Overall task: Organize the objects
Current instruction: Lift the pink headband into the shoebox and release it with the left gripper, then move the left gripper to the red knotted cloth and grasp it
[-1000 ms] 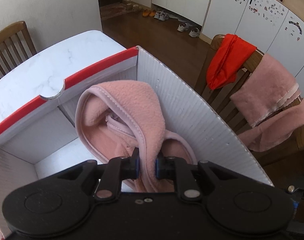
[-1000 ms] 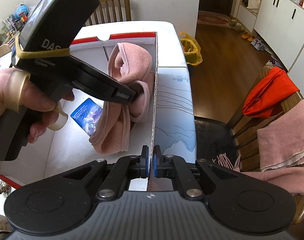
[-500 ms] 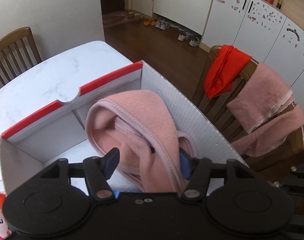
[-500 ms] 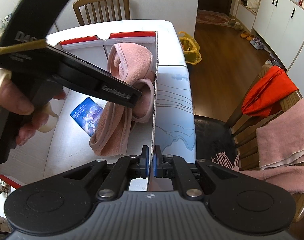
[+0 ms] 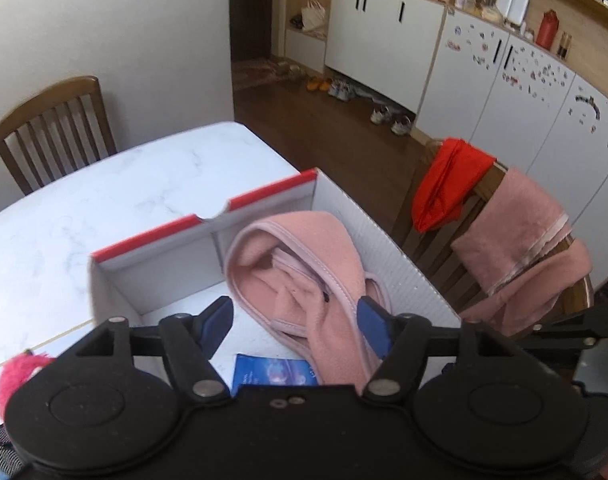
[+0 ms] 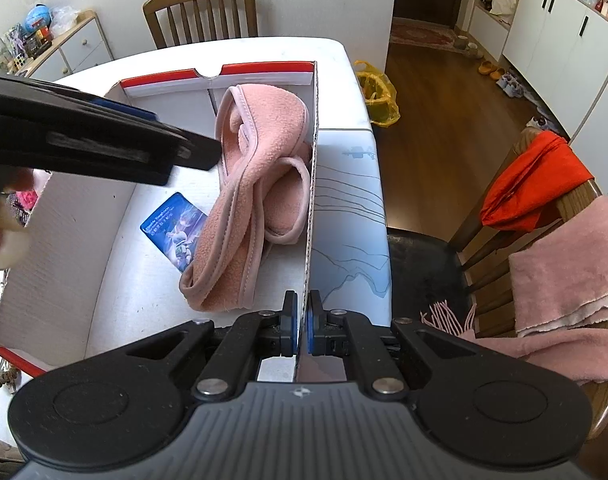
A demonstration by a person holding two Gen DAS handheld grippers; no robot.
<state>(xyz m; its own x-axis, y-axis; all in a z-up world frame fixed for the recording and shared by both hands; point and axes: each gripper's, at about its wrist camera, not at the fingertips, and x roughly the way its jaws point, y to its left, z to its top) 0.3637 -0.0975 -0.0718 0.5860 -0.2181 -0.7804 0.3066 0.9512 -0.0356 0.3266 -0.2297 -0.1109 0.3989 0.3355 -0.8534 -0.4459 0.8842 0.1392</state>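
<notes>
A pink fleece cloth [image 5: 304, 264] [image 6: 260, 152] lies crumpled inside the white box with a red rim [image 5: 152, 240], against its right wall [image 6: 309, 200]. A blue card [image 6: 176, 232] [image 5: 272, 372] lies on the box floor beside it. My left gripper [image 5: 296, 312] [image 6: 200, 148] hovers above the box. Its jaws are opening, and the blue pads stand apart on either side of the cloth without pressing it. My right gripper [image 6: 302, 320] is shut on the near end of the box's right wall.
The box sits on a white marble table [image 5: 124, 184]. A chair at the right carries a red cloth [image 5: 447, 184] and pink towels [image 5: 515, 240]. A wooden chair [image 5: 52, 128] stands behind the table. A pink plush toy [image 5: 20, 372] lies left of the box. A yellow bag [image 6: 375, 96] is on the floor.
The left gripper opened and let go of the pink cloth, then rose and drew back from the box. The cloth settled inside. The right gripper kept its hold on the wall.
</notes>
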